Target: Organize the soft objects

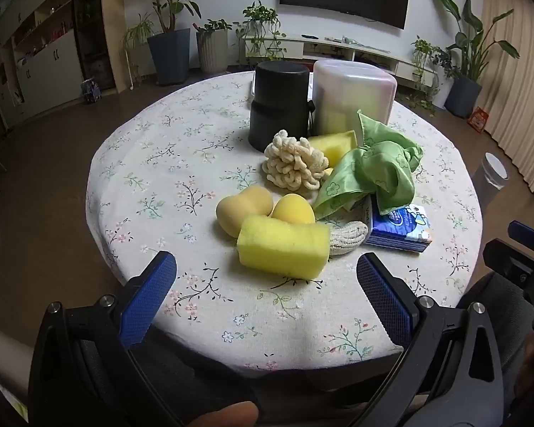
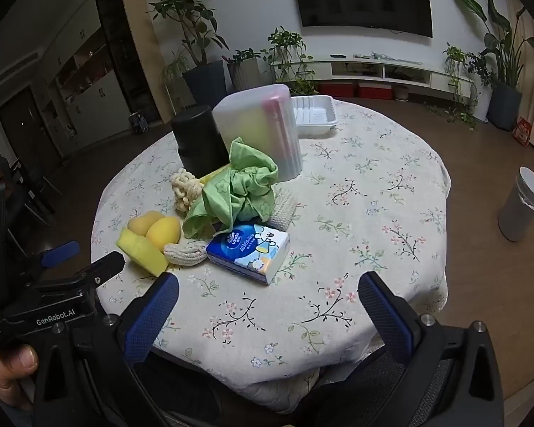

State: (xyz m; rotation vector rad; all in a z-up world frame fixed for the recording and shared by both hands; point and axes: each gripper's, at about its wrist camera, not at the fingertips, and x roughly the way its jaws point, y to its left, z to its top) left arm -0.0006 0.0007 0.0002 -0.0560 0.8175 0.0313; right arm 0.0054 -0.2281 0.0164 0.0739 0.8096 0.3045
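Note:
A heap of soft things lies mid-table: a yellow sponge block [image 1: 283,247], two rounded yellow sponges [image 1: 244,208] [image 1: 293,209], a cream knotted puff [image 1: 293,165], a green cloth [image 1: 368,172] [image 2: 235,190], a knitted cream piece [image 1: 349,236] and a blue tissue pack [image 1: 400,229] [image 2: 249,251]. Behind them stand a black cylinder [image 1: 279,105] and a frosted plastic container [image 1: 352,98] [image 2: 260,135]. My left gripper [image 1: 267,275] hovers open over the near table edge, just short of the sponge block. My right gripper [image 2: 268,293] is open too, in front of the tissue pack, holding nothing.
The round table wears a floral cloth [image 2: 373,213]. A white tray [image 2: 313,114] sits at its far side. A grey bin [image 2: 521,208] stands on the floor to the right. Potted plants and a low TV shelf line the far wall.

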